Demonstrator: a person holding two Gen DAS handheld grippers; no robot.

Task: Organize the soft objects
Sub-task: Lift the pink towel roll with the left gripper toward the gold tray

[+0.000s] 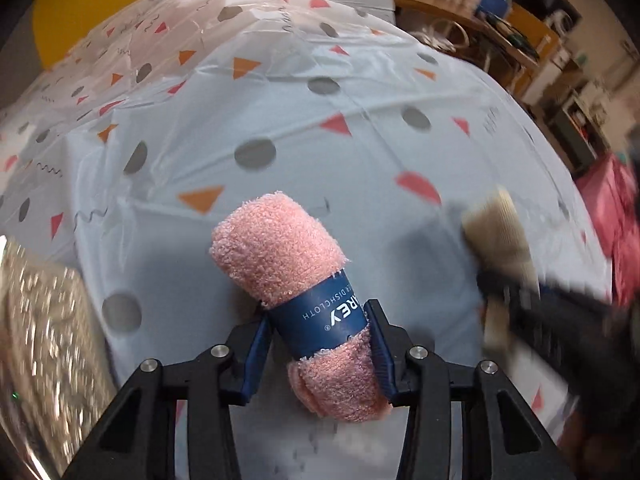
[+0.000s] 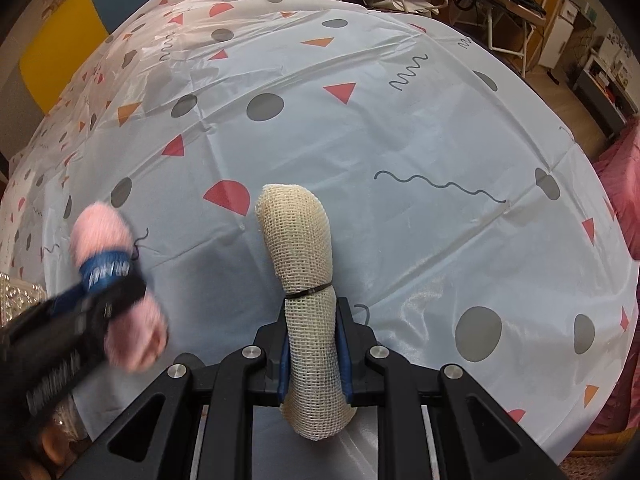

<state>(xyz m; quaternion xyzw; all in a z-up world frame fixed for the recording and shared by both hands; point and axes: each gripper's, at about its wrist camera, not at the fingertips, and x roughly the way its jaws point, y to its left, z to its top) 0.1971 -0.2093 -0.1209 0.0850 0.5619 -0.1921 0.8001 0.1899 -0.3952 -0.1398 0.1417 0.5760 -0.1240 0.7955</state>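
A pink dishcloth roll point(image 1: 276, 248) with a dark blue paper band lies lengthwise between the fingers of my left gripper point(image 1: 318, 314). Both blue pads press on the band, so the gripper is shut on the roll. The right wrist view shows that same pink roll point(image 2: 104, 228) blurred, held above the table. My right gripper point(image 2: 315, 308) is shut on a cream mesh cloth roll point(image 2: 296, 232) tied with a thin black band, and its far end points away over the tablecloth. The cream roll point(image 1: 496, 232) appears blurred at the right in the left wrist view.
A white tablecloth point(image 2: 400, 140) printed with grey dots, red and orange shapes and squiggles covers the table. A glittery silver object point(image 1: 40, 320) sits at the near left edge. Pink fabric point(image 2: 624, 184) lies off the right edge. A cluttered wooden desk point(image 2: 512, 4) stands behind.
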